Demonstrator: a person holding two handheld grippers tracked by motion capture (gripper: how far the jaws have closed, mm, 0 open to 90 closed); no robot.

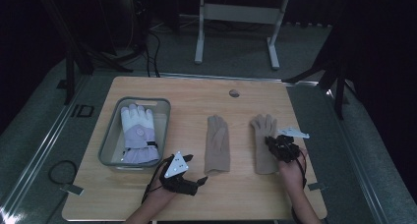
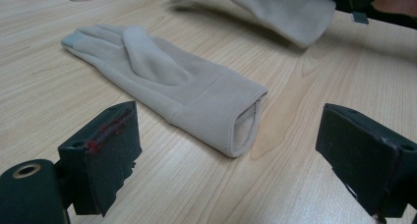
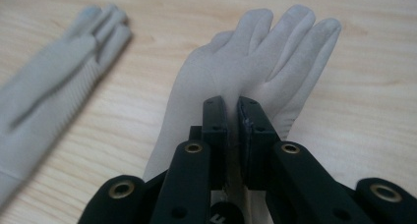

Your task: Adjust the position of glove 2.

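High view: on the pale wooden table (image 1: 196,94) two beige knit gloves lie side by side; the right gripper (image 1: 273,142) pinches the right beige glove (image 1: 261,130), while a white-and-lilac ski glove (image 1: 137,133) sits in a grey plastic bin (image 1: 109,135).

Left gripper view: the left gripper (image 2: 226,150) has its jaws wide apart, just short of the left beige glove (image 2: 167,81); the other glove seems lifted at its cuff.

Right gripper view: jaws nearly together, clamping the glove's palm.

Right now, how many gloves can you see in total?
3. A white and lilac glove lies in the grey bin at left. One beige glove lies flat at the table's middle. Another beige glove is pinched by the right gripper. The bin may hide more.
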